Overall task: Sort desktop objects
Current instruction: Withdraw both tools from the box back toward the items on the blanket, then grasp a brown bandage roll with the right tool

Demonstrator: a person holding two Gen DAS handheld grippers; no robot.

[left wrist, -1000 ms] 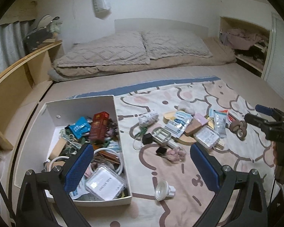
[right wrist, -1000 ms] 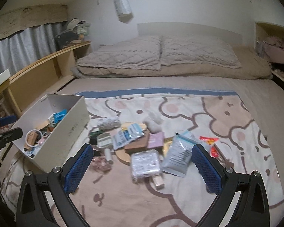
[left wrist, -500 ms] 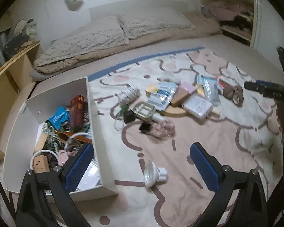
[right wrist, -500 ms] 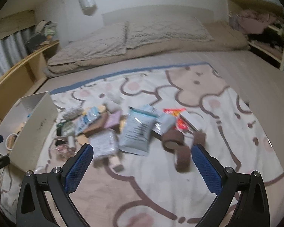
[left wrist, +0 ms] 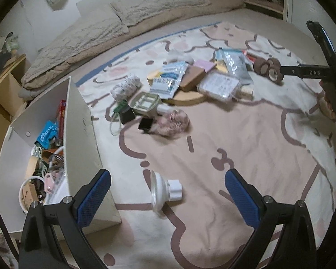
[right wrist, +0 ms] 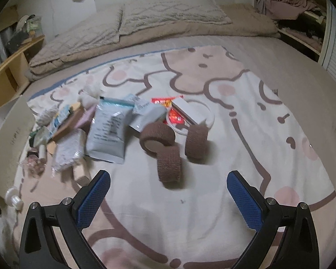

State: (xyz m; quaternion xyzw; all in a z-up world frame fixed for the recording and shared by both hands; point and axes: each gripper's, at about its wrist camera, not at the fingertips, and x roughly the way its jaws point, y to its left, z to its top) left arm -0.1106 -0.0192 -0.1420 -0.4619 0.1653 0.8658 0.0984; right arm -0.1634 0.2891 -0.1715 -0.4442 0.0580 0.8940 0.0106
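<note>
My left gripper (left wrist: pixel 168 187) is spread wide with nothing in it, low above the blanket (left wrist: pixel 246 139) on the bed, and a small white and clear plastic bulb (left wrist: pixel 165 190) lies on its side between the blue pads, just beside the white box (left wrist: pixel 82 134) that is full of small mixed things. My right gripper (right wrist: pixel 168 190) is also released and empty, and in front of it I see three brown rolls of tape (right wrist: pixel 168 142), one lying flat and two standing on edge, close together. Behind them lies a loose pile with a grey pouch (right wrist: pixel 108 132), a red packet (right wrist: pixel 168 103) and a small white carton (right wrist: pixel 188 111).
</note>
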